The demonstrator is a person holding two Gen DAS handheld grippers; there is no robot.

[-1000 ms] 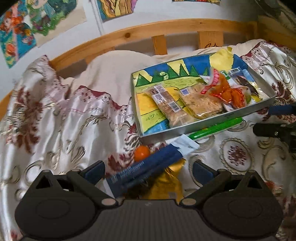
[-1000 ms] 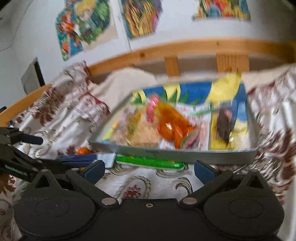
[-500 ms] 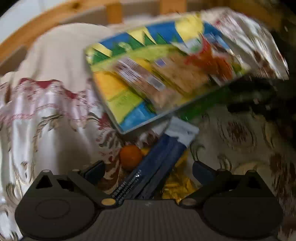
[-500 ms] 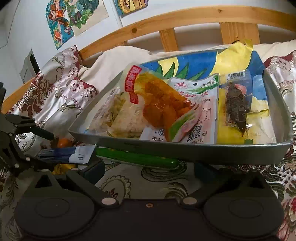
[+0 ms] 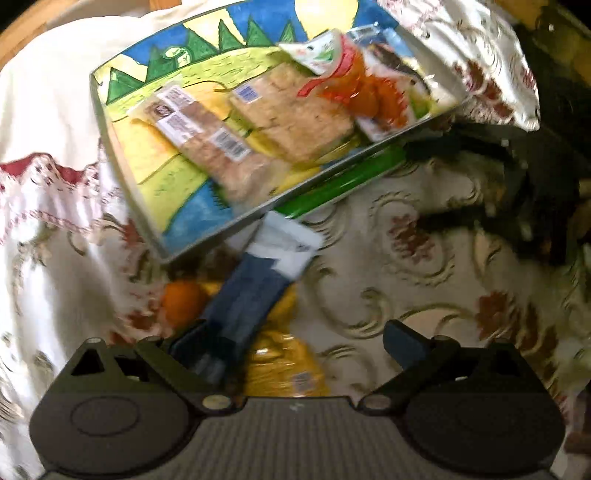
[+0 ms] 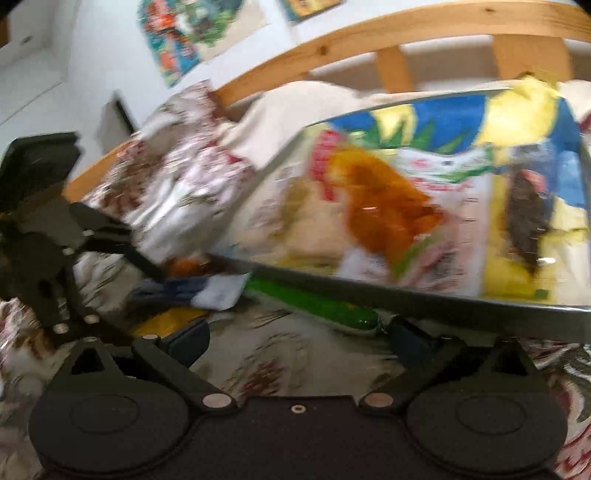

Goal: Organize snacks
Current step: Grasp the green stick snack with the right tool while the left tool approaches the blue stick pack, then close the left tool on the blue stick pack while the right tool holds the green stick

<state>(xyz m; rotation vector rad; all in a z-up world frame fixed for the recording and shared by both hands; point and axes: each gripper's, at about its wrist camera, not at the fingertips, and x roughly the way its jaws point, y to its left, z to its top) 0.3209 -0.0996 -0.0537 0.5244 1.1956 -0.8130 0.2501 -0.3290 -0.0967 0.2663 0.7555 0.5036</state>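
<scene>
A grey tray (image 5: 96,99) with a painted liner holds several snack packets, among them a cracker pack (image 5: 207,140) and an orange-filled pack (image 5: 365,96). In front of it on the bedspread lie a dark blue packet (image 5: 251,291), a yellow packet (image 5: 284,365), a small orange (image 5: 181,302) and a green stick pack (image 5: 340,184). My left gripper (image 5: 295,339) is open, low over the blue and yellow packets, its left finger against the blue one. My right gripper (image 6: 295,339) is open just before the tray's front wall (image 6: 480,310), near the green stick pack (image 6: 314,302).
The patterned satin bedspread (image 5: 406,280) covers the bed. A wooden headboard (image 6: 388,33) and wall pictures stand behind the tray. The left gripper's body (image 6: 48,236) shows at the left of the right wrist view.
My left gripper has dropped lower and closer over the blue and yellow packets. My right gripper has shifted nearer the tray's front wall and the green stick pack. Both stay open.
</scene>
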